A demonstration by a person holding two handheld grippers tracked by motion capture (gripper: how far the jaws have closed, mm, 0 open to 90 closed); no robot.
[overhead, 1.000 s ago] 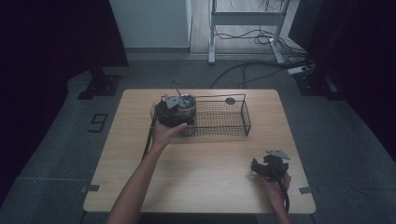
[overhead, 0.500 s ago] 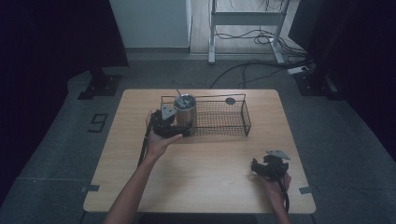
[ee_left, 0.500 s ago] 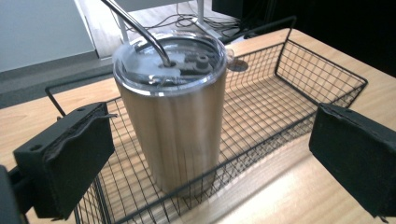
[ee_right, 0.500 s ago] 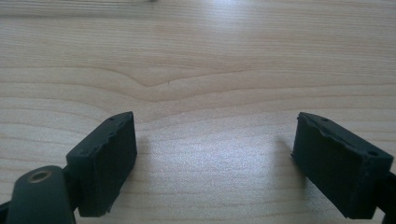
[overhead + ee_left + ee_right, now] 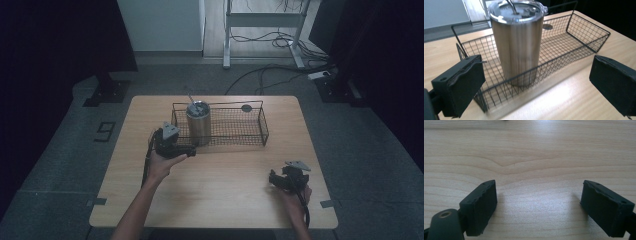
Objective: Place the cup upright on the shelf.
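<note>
1. The steel tumbler (image 5: pixel 198 123) stands upright inside the wire basket (image 5: pixel 250 140), at the basket's left end, near the far edge of the bench (image 5: pixel 220 195). A clear lid with a straw closes its top.
2. In the left gripper view the tumbler (image 5: pixel 518 45) rests on the basket's mesh floor (image 5: pixel 564 42), with nothing touching it.
3. The left gripper (image 5: pixel 176 148) sits just outside the basket's near-left corner, its jaws spread wide and empty, pointing at the tumbler.
4. The right gripper (image 5: pixel 281 181) lies low near the bench's near-right corner, well apart from the basket, jaws likewise wide apart over bare wood.
5. Judged from this, the placing looks done: the tumbler is in the basket and free. What seems left is only to bring the left hand clear.
</note>
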